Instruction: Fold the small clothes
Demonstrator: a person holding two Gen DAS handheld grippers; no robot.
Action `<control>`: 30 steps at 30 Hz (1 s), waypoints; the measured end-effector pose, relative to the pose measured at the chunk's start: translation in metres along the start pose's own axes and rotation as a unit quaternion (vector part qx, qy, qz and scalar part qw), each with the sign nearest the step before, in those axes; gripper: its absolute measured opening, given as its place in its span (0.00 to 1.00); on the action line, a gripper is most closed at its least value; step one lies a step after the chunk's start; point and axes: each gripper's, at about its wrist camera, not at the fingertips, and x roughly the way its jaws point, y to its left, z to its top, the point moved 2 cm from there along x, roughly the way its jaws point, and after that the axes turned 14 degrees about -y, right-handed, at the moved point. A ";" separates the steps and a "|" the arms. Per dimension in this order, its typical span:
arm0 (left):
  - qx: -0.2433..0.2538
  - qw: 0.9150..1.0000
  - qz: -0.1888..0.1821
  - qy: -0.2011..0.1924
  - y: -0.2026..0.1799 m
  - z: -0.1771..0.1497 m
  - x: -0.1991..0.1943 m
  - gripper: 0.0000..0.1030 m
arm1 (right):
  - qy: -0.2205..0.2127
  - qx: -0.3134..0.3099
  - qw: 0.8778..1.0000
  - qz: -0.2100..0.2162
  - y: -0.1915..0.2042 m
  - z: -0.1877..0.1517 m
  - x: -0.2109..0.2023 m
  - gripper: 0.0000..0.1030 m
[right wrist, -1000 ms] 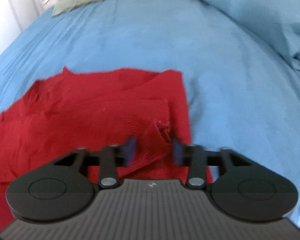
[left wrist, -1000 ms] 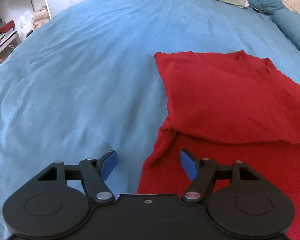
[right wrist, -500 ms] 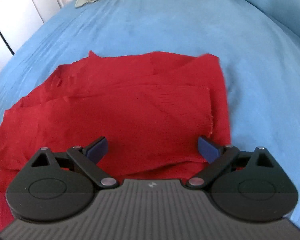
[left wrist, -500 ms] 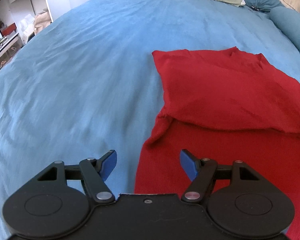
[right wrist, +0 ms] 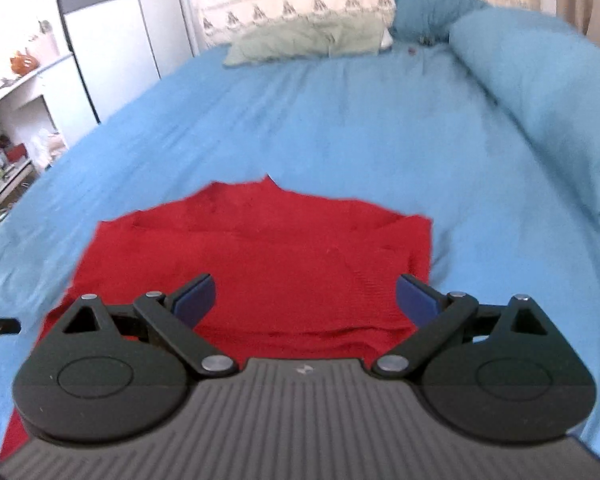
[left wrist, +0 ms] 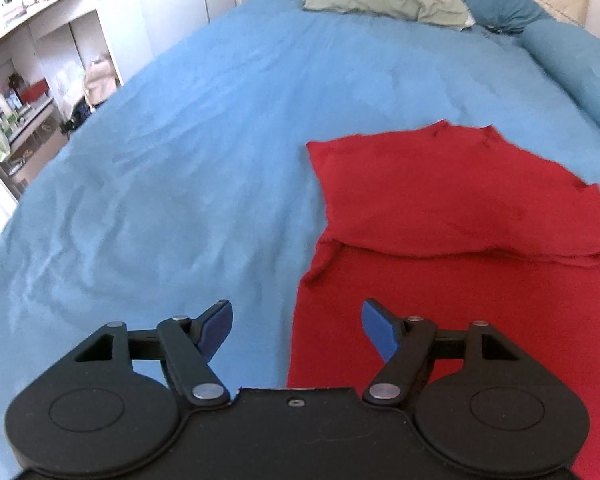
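With both grippers' fingers spread wide and empty, pinch the near corners of the half-folded red knit garment together, lifting evenly off the blue bed.

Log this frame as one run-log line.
left gripper: open, empty | right gripper: open, empty | red knit garment: partly folded, flat on blue bedsheet

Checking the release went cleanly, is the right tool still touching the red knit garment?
Apart. In the right wrist view the right tool is wide open, nothing is between its blue pads, and the red knit garment lies flat on the blue bedsheet beyond.
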 end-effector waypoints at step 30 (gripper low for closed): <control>0.011 0.987 -0.038 0.158 0.019 -0.175 -0.091 0.63 | 0.257 0.052 0.956 -0.134 0.001 -0.200 -0.182 0.79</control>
